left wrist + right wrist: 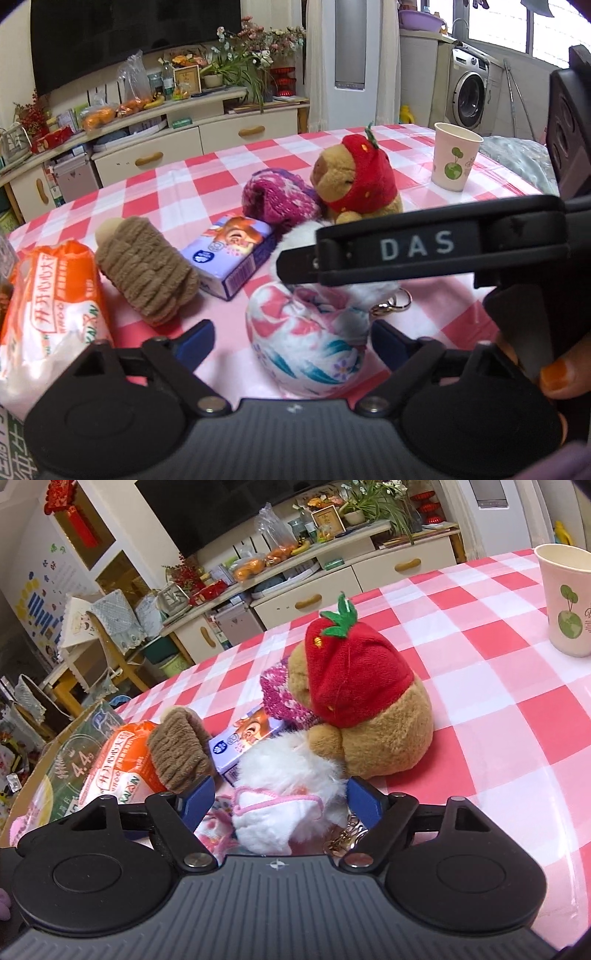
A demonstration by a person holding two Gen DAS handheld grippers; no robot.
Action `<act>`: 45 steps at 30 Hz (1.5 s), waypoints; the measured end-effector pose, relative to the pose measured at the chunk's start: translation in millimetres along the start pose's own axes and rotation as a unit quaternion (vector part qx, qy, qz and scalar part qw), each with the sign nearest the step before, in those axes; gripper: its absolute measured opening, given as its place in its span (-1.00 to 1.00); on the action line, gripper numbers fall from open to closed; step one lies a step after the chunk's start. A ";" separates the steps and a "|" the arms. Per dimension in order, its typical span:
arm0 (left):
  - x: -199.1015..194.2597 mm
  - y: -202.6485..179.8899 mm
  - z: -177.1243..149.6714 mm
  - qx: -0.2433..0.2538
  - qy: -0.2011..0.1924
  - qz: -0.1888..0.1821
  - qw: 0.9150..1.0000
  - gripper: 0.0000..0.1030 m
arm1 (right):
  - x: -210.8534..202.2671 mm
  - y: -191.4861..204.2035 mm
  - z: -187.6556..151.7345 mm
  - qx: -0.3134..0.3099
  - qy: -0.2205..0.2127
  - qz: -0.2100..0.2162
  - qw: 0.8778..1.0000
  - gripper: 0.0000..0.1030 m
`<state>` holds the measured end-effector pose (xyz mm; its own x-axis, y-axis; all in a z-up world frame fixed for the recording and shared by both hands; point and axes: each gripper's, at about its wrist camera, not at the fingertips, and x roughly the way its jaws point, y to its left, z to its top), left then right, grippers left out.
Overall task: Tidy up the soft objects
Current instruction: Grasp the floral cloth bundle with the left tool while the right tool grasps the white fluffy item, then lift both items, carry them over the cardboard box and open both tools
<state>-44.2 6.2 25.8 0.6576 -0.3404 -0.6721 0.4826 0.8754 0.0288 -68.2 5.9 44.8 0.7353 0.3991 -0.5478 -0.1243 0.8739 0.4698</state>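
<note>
Looking along the left claw (291, 338), the left wrist view shows its two blue pads spread apart with a rolled floral cloth bundle (304, 343) lying on the desk (461, 306) between them. The bundle sits closer to the right pad than the left, and I cannot tell whether either pad touches it; nothing looks pinched. Its long axis appears to run away from the camera, roughly in line with the fingers. Across the bundle's far end reaches the black finger of the right claw (424, 247), marked with white letters, and a thumb (561, 376) shows at the right edge. Further off lie a brown knitted roll (147, 269), a tissue pack (231, 254), a purple knitted piece (277, 199), a bear in a strawberry hood (356, 181) and a paper cup (452, 157). An orange-and-white packet (51, 314) lies at the left.

From the right wrist view, the right claw (280, 799) also stands apart, framing a fluffy white toy (288, 794) with a pink cord and a metal clasp (345, 836). The toy fills most of the gap, yet the pads do not visibly squeeze it. The bear (365, 709) sits just beyond, touching or nearly touching the toy.

Each claw seems lined up on its own soft thing, so closing is probably the next move; the right one must avoid catching the clasp alone.
</note>
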 end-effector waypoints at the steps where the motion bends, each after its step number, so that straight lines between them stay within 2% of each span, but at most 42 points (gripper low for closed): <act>1: 0.8 -0.2 0.3 0.000 0.002 -0.002 1.000 0.63 | 0.3 -0.3 0.6 0.000 0.001 -0.001 1.000 0.87; 3: 2.2 0.2 0.6 -0.003 0.005 -0.004 1.000 0.45 | 0.4 -0.4 1.8 0.001 0.003 -0.002 1.000 0.76; 5: 2.8 1.4 0.8 -0.006 0.007 -0.007 1.000 0.35 | 2.0 -0.2 2.0 -0.002 0.004 -0.008 1.000 0.68; 10: 2.0 3.3 1.6 -0.009 0.013 -0.008 1.000 0.31 | 2.7 -0.2 0.0 -0.012 0.006 -0.015 1.000 0.47; 15: -1.3 7.7 0.3 -0.014 0.018 -0.009 1.000 0.28 | 2.7 1.8 -0.6 -0.029 0.004 -0.022 0.999 0.15; 17: -3.0 10.5 -1.0 -0.018 0.019 -0.009 1.000 0.28 | 1.0 1.0 -0.6 -0.033 0.003 -0.023 0.999 0.11; 24: -15.3 19.0 -3.0 -0.030 0.009 -0.009 0.999 0.28 | -3.5 1.3 -0.3 -0.025 -0.009 -0.014 1.000 0.05; 34: -38.2 31.3 -2.2 -0.048 -0.024 -0.010 0.998 0.28 | -16.9 14.9 5.5 -0.039 -0.046 0.014 0.998 0.05; 45: -57.8 43.0 -7.5 -0.060 -0.048 -0.007 0.997 0.28 | -23.0 28.3 8.4 -0.060 -0.065 0.037 0.995 0.05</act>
<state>-65.8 66.1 60.3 0.7063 -0.3784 -0.5983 0.4222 0.9035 -0.0730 -83.1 19.2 76.6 0.8008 0.4305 -0.4164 -0.2539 0.8737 0.4150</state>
